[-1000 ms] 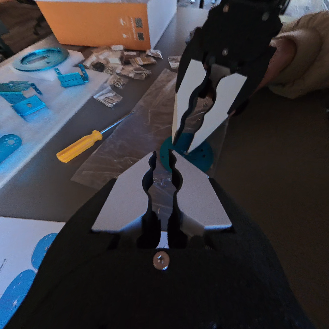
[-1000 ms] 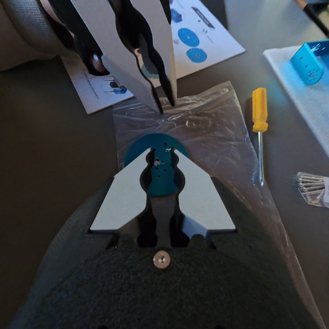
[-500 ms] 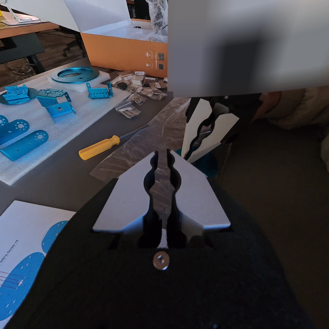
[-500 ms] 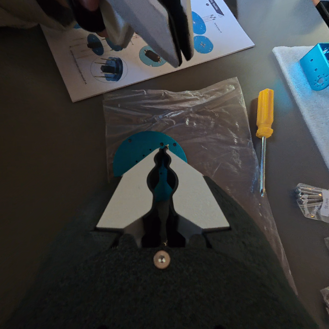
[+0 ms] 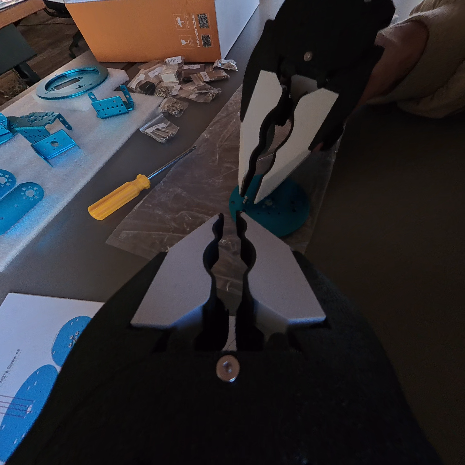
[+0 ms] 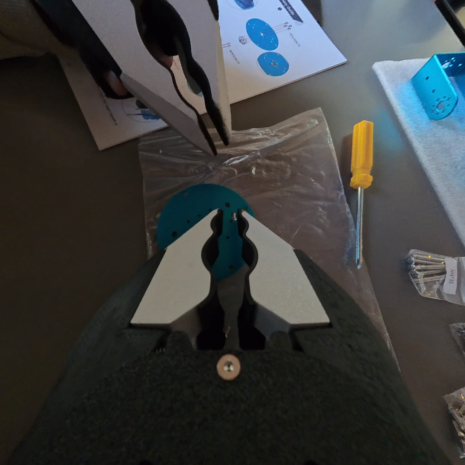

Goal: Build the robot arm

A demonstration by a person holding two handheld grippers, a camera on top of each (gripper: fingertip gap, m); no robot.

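The right gripper [image 6: 230,214], fingers slightly spread, is hovering over a small screw [image 6: 233,217] standing on the teal disc [image 6: 186,219]; the left gripper [image 5: 229,217], fingers narrowly parted, is hanging beside over the plastic bag [image 6: 276,181].

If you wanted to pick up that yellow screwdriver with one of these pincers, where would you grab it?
Probably the yellow handle of the screwdriver, coming straight down from above with the fingers closing across its width. It lies flat on the grey table, beside the clear plastic bag. The handle is thick and ridged; the thin metal shaft would likely slip.
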